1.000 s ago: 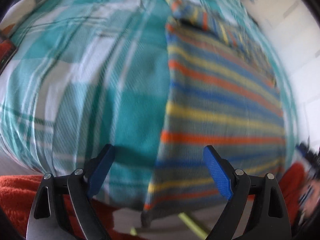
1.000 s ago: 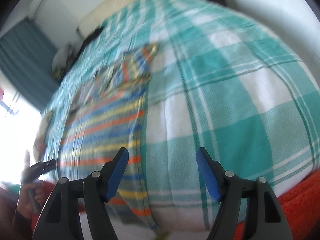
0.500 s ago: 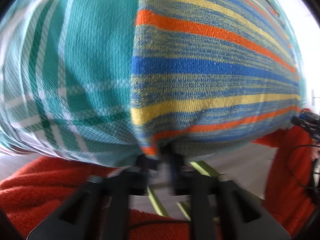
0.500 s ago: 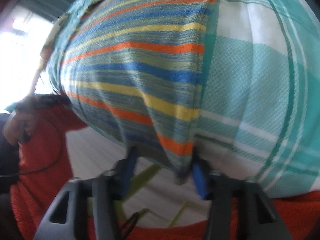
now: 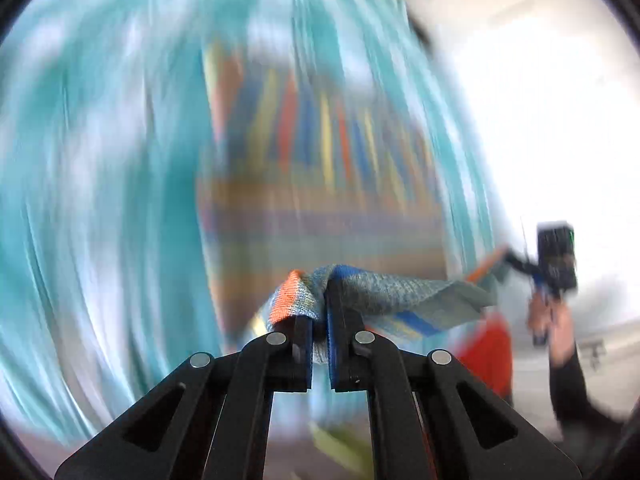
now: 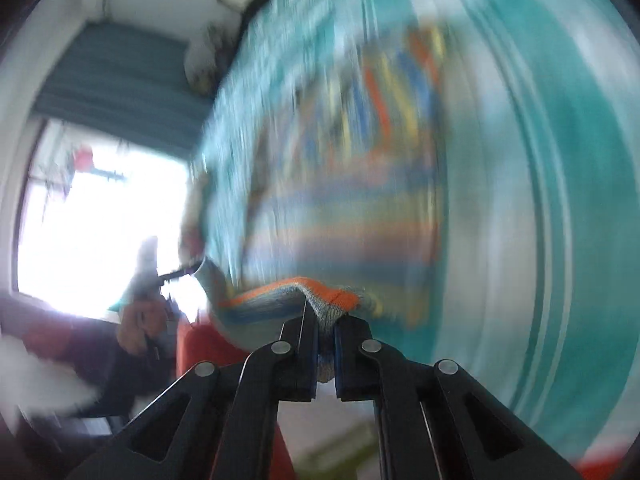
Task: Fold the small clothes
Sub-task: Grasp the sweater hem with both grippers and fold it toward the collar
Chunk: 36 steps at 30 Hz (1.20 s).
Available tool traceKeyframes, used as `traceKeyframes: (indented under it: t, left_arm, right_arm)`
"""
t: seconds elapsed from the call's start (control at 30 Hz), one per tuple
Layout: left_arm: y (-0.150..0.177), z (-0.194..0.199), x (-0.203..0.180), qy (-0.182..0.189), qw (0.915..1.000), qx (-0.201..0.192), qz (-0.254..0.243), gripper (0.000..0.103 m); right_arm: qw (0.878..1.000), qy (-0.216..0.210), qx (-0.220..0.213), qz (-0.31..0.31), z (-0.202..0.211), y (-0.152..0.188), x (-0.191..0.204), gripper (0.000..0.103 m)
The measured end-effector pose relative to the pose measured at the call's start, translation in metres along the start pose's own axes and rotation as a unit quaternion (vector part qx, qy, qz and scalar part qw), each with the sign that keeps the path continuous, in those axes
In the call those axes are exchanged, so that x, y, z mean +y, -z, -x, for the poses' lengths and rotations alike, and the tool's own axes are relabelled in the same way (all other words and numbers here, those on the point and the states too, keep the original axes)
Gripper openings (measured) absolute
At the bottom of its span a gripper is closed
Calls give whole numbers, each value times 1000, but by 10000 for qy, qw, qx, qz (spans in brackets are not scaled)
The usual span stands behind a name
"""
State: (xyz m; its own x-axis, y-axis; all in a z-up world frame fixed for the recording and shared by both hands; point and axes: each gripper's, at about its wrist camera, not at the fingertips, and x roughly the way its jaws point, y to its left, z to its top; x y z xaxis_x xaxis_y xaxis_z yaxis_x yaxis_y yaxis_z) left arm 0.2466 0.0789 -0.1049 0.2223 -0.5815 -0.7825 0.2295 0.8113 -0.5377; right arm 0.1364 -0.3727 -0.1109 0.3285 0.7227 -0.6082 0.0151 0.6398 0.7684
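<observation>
A striped knit garment (image 5: 320,184) in orange, blue, yellow and grey lies on the bed, blurred by motion. My left gripper (image 5: 320,316) is shut on its near hem corner (image 5: 294,300), which bunches up over the fingertips. From there the hem stretches right to the other gripper (image 5: 556,264), held in a hand. In the right wrist view my right gripper (image 6: 326,322) is closing its jaws the last bit, with the other hem corner (image 6: 332,300) pinched between the pads. The lifted hem runs left to the left gripper (image 6: 176,276).
A teal and white plaid bedcover (image 5: 100,200) fills most of both views (image 6: 540,200). A red fleece blanket (image 5: 488,352) hangs at the bed's near edge. A bright window (image 6: 100,220) and a teal curtain (image 6: 120,92) stand to the left.
Both grippers went from open above the garment to shut on its near hem corners. They have lifted the hem off the bed edge and are moving fast.
</observation>
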Motion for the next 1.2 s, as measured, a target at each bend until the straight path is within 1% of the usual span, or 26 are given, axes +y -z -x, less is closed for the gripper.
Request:
traceKeyframes:
  t: [0.03,0.07,0.1,0.13,0.17,0.2,0.27,0.33,0.37,0.4,0.47,0.5,0.57,0.6,0.63,0.67,0.7,0.73,0.77,0.83,0.97,1.0,1.03,1.07,1.13,1.2]
  left_arm:
    - [-31,1,6,-126,9991,-398,85,21]
    - [-60,-3,14,-264,9970,-703,159,39]
    - [-82,-11,25,-377,9951,-837,368,78]
    - [-92,-18,37,-476,9924,-920,669,84]
    - [-93,-26,48,-555,9890,-992,951,81]
    - [-91,-34,58,-550,9867,-965,1185,76]
    - [-74,-43,70,-421,9858,-926,1337,76]
    - [-40,-49,74,-465,9879,-887,1181,77]
    - [-34,-50,72,-523,9889,-842,1104,77]
    - [-21,-47,80,-603,9896,-812,1020,77]
    - [-11,-48,75,-635,9901,-915,854,77]
    - [-6,-41,70,-646,9898,-1066,695,77]
    - [-8,-38,57,-677,9878,-1339,409,77]
    - [-15,-39,52,-698,9871,-1418,257,78]
    - [-18,-40,50,-711,9876,-1391,161,78]
    - [-24,-43,46,-736,9886,-1307,81,78]
    - [-30,-48,43,-755,9899,-1200,-7,75]
    - [-34,-51,40,-738,9910,-1114,-106,68]
    - [-34,-52,37,-685,9921,-1023,-223,65]
    - [-36,-56,33,-655,9942,-767,-385,58]
    - [-33,-55,32,-739,9939,-630,-515,57]
    - [-31,-55,31,-743,9939,-608,-540,54]
    - [-33,-60,30,-737,9940,-564,-575,46]
    - [-36,-65,27,-755,9940,-494,-625,43]
    - [-38,-77,24,-1007,9918,-311,-726,36]
    - [-40,-84,27,-1283,9894,-218,-641,31]
  right_arm:
    - [9991,-35,-432,-7,0,-42,-1,7]
    - [9977,6,-671,3,-2,-62,0,13]
    - [9944,200,-1035,20,-5,-92,-4,22]
    - [9896,480,-1352,-46,-9,-113,-10,54]
    - [9850,680,-1565,-245,-15,-128,-17,69]
    - [9825,801,-1636,-393,-22,-136,-21,69]
    - [9822,1031,-1554,-222,-32,-140,-19,69]
    - [9821,1209,-1427,216,-39,-121,-12,69]
    - [9818,1284,-1366,318,-40,-115,-14,69]
    - [9805,1462,-1225,467,-45,-98,-15,69]
    - [9797,1582,-1074,602,-36,-75,-31,68]
    - [9800,1567,-1031,670,-39,-65,-35,68]
    - [9811,1426,-1002,843,-42,-49,-35,68]
    - [9811,1362,-982,960,-45,-41,-33,68]
    - [9809,1339,-960,1030,-48,-39,-30,67]
    - [9802,1373,-924,1084,-52,-39,-27,66]
    - [9785,1470,-898,1132,-56,-40,-26,65]
    - [9761,1601,-890,1167,-61,-42,-25,60]
    - [9754,1642,-881,1176,-65,-43,-23,52]
    - [9762,1653,-776,1167,-71,-46,-21,47]
    - [9740,1660,-734,1355,-73,-44,-12,47]
    - [9735,1679,-697,1388,-74,-45,-12,47]
    - [9732,1704,-655,1399,-76,-46,-13,47]
    - [9730,1729,-632,1394,-78,-47,-13,46]
    - [9727,1793,-600,1349,-83,-51,-16,44]
    - [9726,1875,-595,1241,-86,-56,-19,44]
